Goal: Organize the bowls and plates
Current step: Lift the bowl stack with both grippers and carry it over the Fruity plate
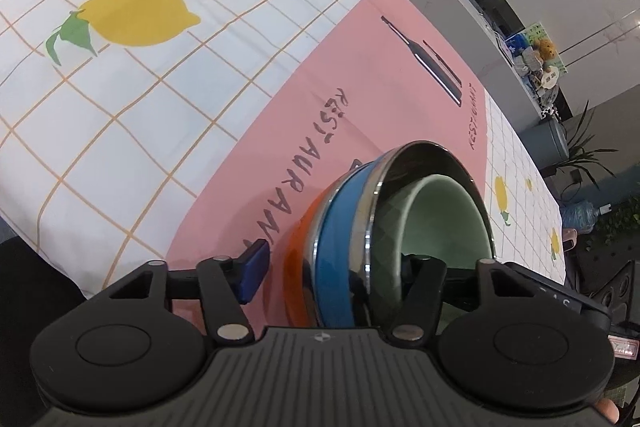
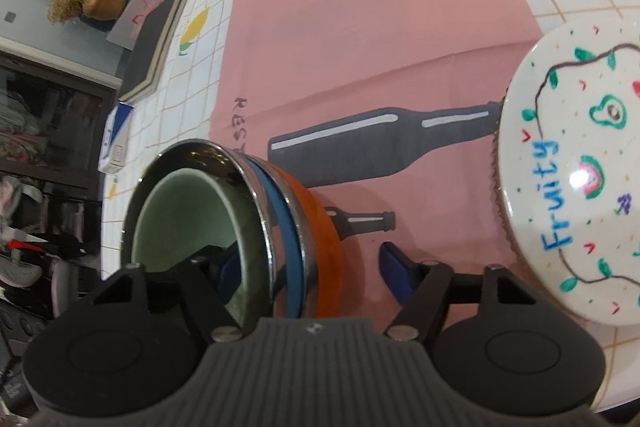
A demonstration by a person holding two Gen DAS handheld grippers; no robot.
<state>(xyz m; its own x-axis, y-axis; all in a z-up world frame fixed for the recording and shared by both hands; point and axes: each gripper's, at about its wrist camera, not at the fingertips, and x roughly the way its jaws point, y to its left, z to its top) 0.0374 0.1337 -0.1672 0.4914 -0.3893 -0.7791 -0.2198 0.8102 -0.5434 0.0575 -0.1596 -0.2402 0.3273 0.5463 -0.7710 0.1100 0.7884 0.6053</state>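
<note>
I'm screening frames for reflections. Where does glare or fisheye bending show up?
Right wrist view: a bright glare spot sits on the plate, and the steel bowl rim mirrors the room. Left wrist view: the tablecloth grid lines bow strongly, and the steel bowl reflects darkly; no washed-out spot.
</note>
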